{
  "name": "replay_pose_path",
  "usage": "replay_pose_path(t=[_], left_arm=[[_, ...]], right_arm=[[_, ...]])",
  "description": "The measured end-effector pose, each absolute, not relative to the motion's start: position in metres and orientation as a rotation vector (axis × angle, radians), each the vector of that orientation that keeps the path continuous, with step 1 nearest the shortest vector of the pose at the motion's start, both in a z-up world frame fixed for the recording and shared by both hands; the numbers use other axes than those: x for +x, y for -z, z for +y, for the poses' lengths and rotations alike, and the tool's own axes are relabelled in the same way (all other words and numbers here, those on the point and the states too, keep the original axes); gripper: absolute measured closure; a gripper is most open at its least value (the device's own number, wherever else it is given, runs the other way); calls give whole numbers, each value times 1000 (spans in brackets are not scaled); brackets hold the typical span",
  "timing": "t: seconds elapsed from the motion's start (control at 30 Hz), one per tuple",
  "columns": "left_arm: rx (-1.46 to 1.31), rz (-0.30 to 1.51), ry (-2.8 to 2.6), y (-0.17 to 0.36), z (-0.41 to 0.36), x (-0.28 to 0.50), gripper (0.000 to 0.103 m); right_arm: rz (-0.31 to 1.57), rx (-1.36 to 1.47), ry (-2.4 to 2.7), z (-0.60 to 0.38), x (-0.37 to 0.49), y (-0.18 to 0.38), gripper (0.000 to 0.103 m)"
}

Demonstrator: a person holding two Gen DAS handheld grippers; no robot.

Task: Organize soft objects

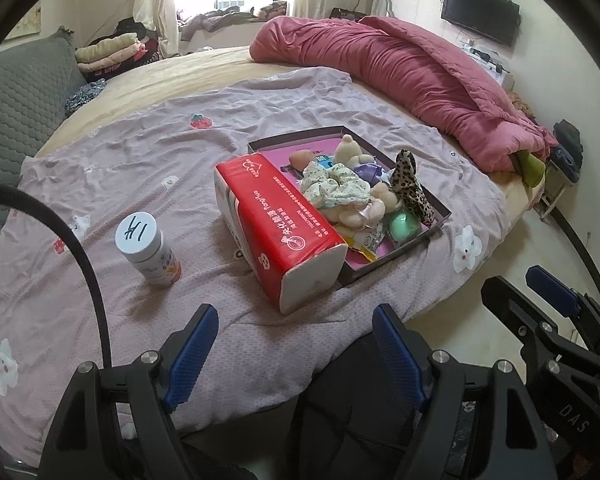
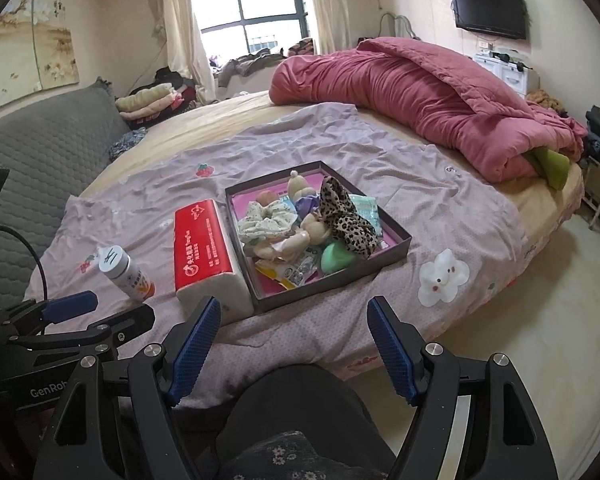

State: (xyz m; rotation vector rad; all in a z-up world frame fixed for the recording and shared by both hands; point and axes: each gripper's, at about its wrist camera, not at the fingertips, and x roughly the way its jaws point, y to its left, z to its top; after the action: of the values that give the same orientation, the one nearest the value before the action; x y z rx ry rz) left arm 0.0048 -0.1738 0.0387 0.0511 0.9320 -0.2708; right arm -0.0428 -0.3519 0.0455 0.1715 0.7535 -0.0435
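The soft objects, among them a floral fabric scrunchie (image 2: 266, 220), a cream plush toy (image 2: 300, 188) and a leopard-print cloth band (image 2: 346, 216), lie heaped in the shallow dark cardboard box (image 2: 396, 246) on the bed's lilac sheet (image 2: 380, 152), with the red tissue pack (image 2: 202, 240) just beside the box. Your left claw (image 1: 294, 350) and right claw (image 2: 294, 346) both hang spread and empty off the bed's near edge. This fits either a finished sort or a heap awaiting sorting; hold clear until you know which.

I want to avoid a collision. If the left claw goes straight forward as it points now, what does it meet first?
Probably the red tissue pack, lying on the bed against the open box. The left claw is open and empty; depth is uncertain.
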Motion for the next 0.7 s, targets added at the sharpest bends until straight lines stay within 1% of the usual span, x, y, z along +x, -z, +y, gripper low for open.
replay_pose_path(t=[0.7], left_arm=[[70, 945, 254, -32, -174, 8, 24]], right_arm=[[768, 175, 40, -351, -40, -43, 26]])
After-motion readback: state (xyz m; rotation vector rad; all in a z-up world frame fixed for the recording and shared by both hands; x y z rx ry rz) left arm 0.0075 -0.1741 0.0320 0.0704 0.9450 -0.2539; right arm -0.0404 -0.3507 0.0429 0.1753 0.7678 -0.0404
